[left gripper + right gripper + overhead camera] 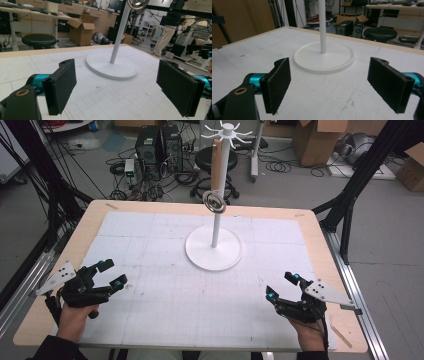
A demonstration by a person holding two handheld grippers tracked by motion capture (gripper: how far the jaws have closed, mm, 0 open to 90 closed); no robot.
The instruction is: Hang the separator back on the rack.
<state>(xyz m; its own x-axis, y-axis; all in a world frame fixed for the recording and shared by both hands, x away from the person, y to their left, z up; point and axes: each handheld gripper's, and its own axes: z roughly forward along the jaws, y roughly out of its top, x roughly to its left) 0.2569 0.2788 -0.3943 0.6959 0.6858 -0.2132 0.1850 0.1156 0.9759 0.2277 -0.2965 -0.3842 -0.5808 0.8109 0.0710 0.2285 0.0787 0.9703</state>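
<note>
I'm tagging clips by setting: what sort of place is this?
Most likely a lab or workshop: computer towers amid tangled cables on the floor, cardboard boxes, and a work table holding a white stand.

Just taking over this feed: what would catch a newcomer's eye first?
The tall white stand on its round base, mid-table toward the far side, with a metal utensil with a wooden handle hanging from its hooked top. Nearer the person, the left claw and right claw rest open, flanking the bare white mat.
</note>
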